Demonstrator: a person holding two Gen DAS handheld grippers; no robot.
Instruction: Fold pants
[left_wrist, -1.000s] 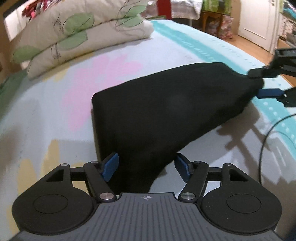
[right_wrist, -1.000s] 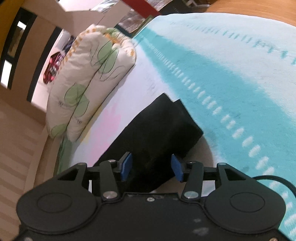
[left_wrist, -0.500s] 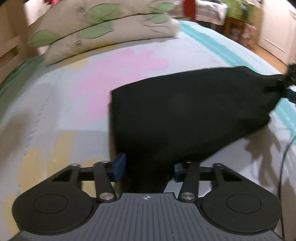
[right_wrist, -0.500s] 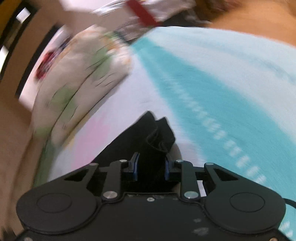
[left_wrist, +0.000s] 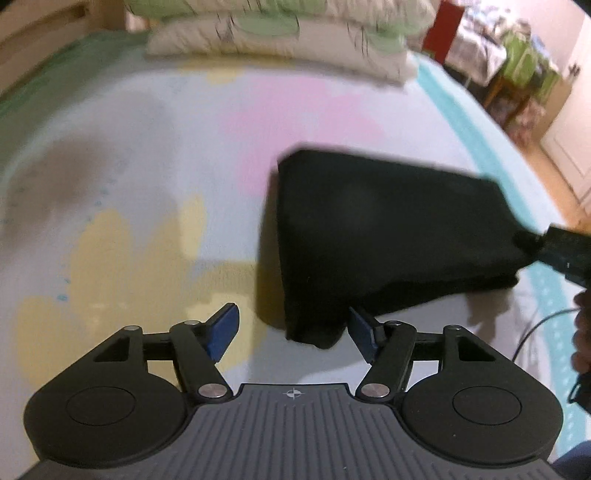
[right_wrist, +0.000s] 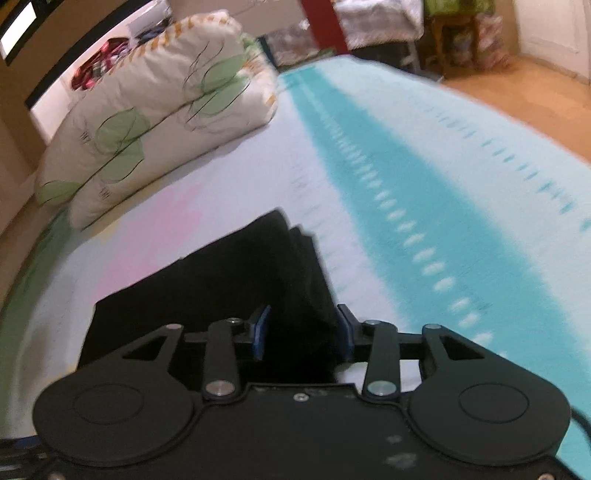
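Left hand-held gripper (left_wrist: 291, 328): fingers wide apart, nothing between the pads; the near corner of the pants (left_wrist: 373, 236) hangs just beside its right pad (left_wrist: 364, 332), overlapping it in view, contact unclear. Below and left of it only bare bed (left_wrist: 110, 155), yellow and pink print. Likely it is spread like this because the corner is free of it and it waits for a new hold.

Pants: black, already in a compact folded stack, layered edges visible in the right wrist view. They lie mid-bed, toward the bed's teal-striped right edge, well apart from the 2 stacked pillows (right_wrist: 155, 110) at the head end. The near corner looks raised off the sheet, shadow under it, so the stack seems partly lifted, not resting flat.

Right hand-held gripper (right_wrist: 301, 332): blue pads sit on either side of the stack's right end with the cloth filling the gap between them, so it reads as clamped on the pants. In the left wrist view its black body comes in from the right edge and meets the pants' far right corner. Holding that end probably keeps the layers together while the stack is shifted or turned.

Judgement: fold mostly done; remaining is setting the stack down flat or 1 more fold. Risk: layers sliding open with only 1 end held. Both views motion-blurred.
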